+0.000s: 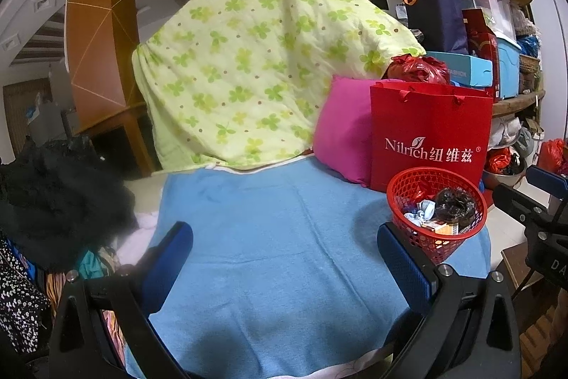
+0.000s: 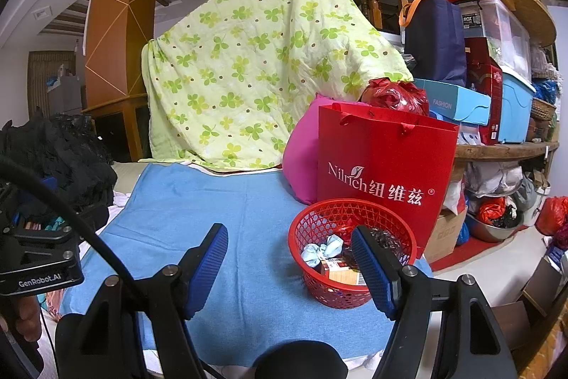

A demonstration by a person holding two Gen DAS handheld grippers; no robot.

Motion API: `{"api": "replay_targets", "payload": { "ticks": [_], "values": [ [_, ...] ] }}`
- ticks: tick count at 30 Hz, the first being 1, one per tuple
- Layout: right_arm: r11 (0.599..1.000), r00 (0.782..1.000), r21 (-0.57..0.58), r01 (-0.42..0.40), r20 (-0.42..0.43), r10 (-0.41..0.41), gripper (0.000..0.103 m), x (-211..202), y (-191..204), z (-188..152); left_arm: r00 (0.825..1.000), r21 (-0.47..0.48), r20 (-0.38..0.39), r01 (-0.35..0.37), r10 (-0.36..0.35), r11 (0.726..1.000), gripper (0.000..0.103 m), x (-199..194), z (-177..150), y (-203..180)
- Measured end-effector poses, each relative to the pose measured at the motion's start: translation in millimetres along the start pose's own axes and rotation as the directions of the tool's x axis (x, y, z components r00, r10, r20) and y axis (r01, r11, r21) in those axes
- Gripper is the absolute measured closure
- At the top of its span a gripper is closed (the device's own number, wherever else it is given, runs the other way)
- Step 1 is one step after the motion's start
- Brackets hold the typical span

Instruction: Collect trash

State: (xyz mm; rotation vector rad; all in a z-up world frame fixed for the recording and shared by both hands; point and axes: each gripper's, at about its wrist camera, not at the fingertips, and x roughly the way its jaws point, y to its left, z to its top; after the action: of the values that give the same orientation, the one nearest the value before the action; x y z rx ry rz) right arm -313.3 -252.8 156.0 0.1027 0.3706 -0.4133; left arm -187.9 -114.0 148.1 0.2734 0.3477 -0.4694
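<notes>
On the blue blanket (image 2: 220,201), one red mesh basket (image 2: 321,219) stands upright, mouth up, before one red paper bag (image 2: 383,158). It sits just behind the right gripper (image 2: 289,267)'s right finger and beside the left gripper (image 1: 284,258)'s right finger. Both grippers gape, holding nothing. Inside lie one crumpled dark wrapper (image 1: 454,205), one pale wad (image 2: 325,249) and one small carton (image 2: 342,274).

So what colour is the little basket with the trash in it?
Red. The basket is a red plastic mesh one, clearest in the right wrist view.
</notes>
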Motion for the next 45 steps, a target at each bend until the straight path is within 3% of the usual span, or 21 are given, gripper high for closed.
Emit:
{"api": "replay_targets", "payload": {
  "ticks": [45],
  "values": [
    [1.000,1.000,0.017,0.018,0.012,-0.018,0.028,-10,-1,4,1.000,0.030,0.010,0.007,-0.007,1.000,0.000,-7,3,-7]
  ]
}}
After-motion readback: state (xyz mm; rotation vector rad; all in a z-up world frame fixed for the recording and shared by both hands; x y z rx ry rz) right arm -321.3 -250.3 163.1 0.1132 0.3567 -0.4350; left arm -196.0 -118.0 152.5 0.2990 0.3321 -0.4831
